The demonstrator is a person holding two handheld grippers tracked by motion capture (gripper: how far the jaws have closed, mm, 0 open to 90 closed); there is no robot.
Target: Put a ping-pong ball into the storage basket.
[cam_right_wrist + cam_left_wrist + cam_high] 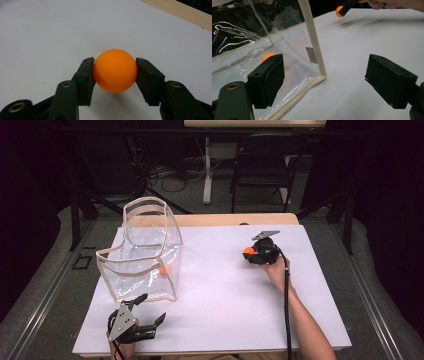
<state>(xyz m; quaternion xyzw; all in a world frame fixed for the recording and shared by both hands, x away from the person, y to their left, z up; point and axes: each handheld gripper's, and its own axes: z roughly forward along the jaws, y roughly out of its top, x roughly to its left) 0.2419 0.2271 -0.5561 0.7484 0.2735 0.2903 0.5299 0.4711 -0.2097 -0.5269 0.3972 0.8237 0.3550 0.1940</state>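
A white sheet covers the desk (225, 320). The right gripper (115, 71) is clamped on an orange ball (115, 70), well right of the clear bag (145, 255). The left gripper (324, 82) rests wide open, holding nothing, at the bag's near corner. Another orange ball (269, 56) lies inside the bag.

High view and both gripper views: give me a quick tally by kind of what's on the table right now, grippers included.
Orange balls: 2, one held by the right gripper as ball in the jaws, one as ball inside the bag
Clear bag: 1
Grippers: 2, counting the left gripper, jaws open
White table cover: 1
Total: 6
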